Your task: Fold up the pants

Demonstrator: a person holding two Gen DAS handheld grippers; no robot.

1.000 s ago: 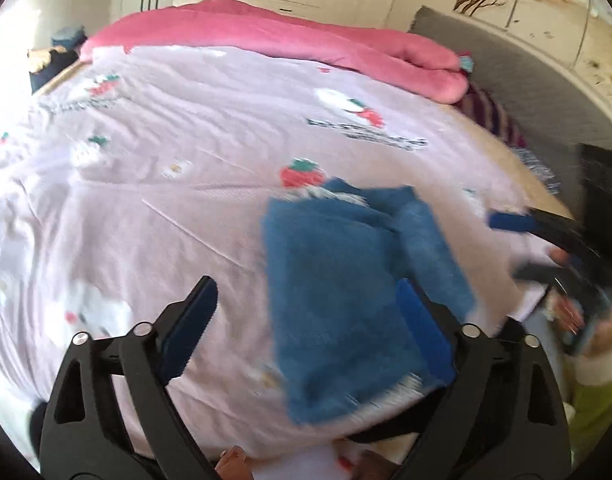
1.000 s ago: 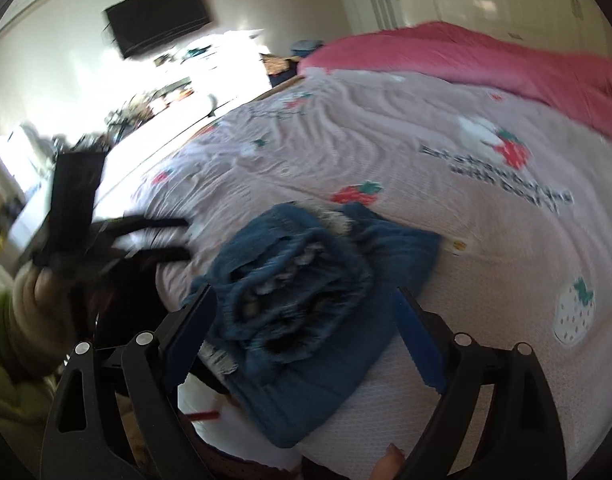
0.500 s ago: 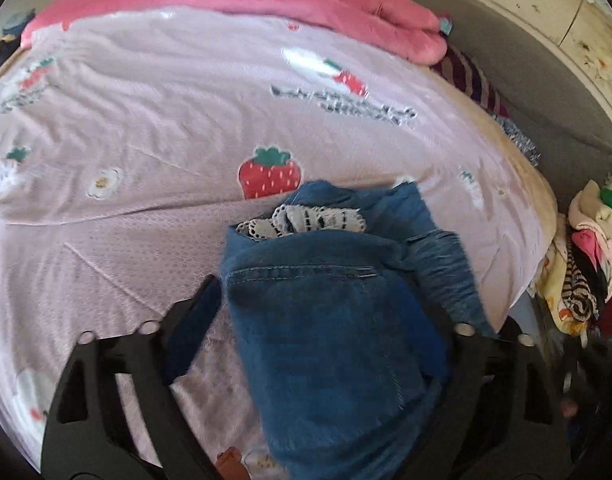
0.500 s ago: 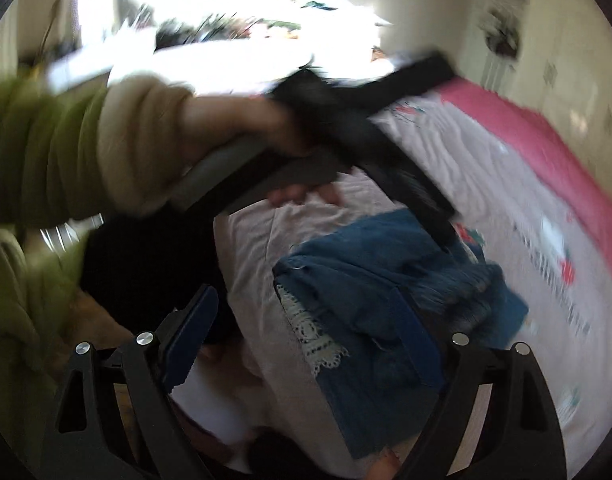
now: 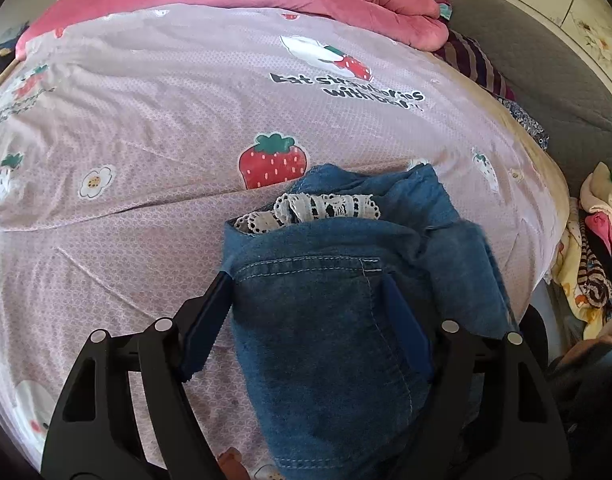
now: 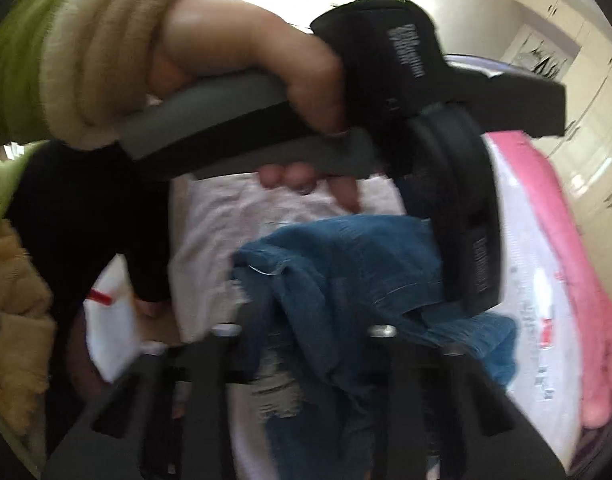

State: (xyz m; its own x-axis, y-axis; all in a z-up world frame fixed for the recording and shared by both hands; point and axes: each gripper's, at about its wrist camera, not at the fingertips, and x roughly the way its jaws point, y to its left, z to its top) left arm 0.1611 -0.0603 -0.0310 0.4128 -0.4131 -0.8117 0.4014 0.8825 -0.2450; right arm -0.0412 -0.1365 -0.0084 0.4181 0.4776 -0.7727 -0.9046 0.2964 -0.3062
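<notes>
Now the pants [image 5: 330,320] are lying lengthwise near-to-far, lace end far; the left gripper [image 5: 306,312], previously wide, is squeezing them, while the right gripper's [image 6: 306,332] grip is unclear.

Left wrist view looked forward along its fingers, close over the pants [image 5: 330,320] toward the bed [image 5: 146,120], right wrist view faced them leftward, both sharing pants and bed.

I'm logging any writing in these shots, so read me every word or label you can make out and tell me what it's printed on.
"Eat strawberries with..." in black print on the pink bedsheet; the last word is too distorted to read.
Mirrored print at the sheet's left edge: unreadable.
White label on the left tongs' black housing: too blurred to read.
Embossed lettering on the black ring: unreadable.
</notes>
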